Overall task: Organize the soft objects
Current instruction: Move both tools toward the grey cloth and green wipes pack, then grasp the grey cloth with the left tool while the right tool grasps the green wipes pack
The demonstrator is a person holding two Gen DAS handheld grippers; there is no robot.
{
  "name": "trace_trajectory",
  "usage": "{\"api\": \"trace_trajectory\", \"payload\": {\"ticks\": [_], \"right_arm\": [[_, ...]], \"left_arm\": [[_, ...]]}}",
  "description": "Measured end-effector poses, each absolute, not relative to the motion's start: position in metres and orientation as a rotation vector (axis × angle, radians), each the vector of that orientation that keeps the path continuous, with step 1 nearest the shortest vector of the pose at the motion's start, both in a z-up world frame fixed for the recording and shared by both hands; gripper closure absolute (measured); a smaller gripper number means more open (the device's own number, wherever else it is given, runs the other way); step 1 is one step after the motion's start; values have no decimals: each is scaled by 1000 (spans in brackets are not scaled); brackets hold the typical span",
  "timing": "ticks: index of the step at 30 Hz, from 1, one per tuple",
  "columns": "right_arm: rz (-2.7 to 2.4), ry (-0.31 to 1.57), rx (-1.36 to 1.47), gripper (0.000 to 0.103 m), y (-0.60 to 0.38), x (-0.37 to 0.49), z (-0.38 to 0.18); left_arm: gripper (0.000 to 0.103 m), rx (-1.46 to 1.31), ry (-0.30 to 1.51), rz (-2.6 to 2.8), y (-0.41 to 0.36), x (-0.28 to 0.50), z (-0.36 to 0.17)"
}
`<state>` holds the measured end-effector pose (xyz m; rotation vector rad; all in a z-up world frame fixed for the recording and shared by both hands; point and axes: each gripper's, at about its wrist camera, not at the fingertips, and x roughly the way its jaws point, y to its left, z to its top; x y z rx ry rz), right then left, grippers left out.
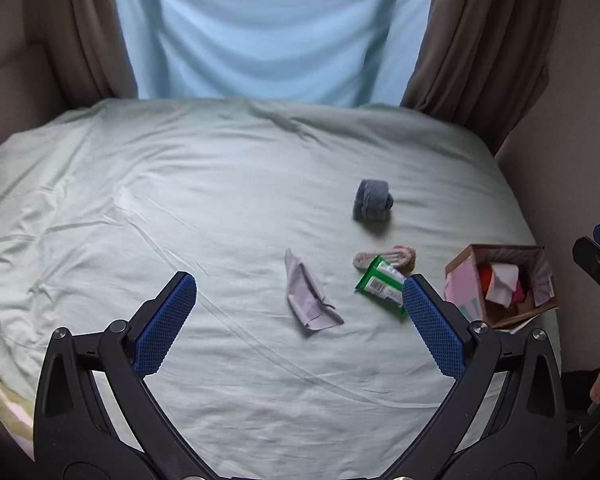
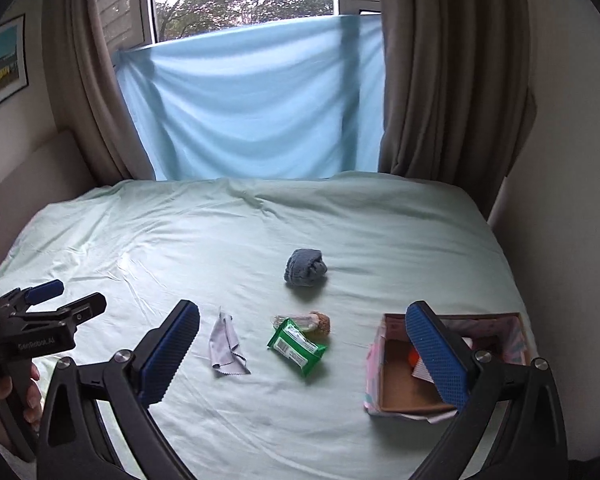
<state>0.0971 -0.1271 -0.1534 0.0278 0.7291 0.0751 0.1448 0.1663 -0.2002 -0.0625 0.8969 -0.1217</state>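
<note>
Both claws, left claw point(image 1: 296, 312) and right claw point(image 2: 300, 344), wide open and empty over bed point(image 1: 180, 200); grey cloth point(image 1: 308, 300), green packet point(image 1: 380, 286), rolled blue sock point(image 1: 372, 200) lie near box point(image 1: 464, 288) at right edge

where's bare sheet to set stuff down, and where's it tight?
Free: the bed sheet left of the grey cloth, and beyond the blue sock roll toward the curtain. Crowded: the green packet overlaps the beige sock, close beside the box.

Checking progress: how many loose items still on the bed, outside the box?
4: blue rolled cloth farthest back; grey cloth leftmost; green packet mid-bed, overlapping the beige item behind it. Anything under those isn't visible.
</note>
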Motion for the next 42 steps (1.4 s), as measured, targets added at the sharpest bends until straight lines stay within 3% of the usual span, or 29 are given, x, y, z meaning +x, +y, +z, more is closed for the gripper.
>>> {"api": "trace_trajectory", "payload": {"ticks": [13,22,33,40,42], "right_arm": [[176,789,-140,0,-92,171,-316],[222,840,-232,0,-81,195,-407],[249,867,-397,21,-74,220,-472],[282,877,-388,34,-83,228,-479],[287,882,-379,37,-84,228,-479]], "left_arm": [[0,-46,1051,-184,158,224,-372],[0,-68,1086,-225,135,262,-448],[3,-9,1076,-194,114,283,-509],[31,76,1035,-179,104,282,-507],[46,72,1029,-181,106,282,-505]]}}
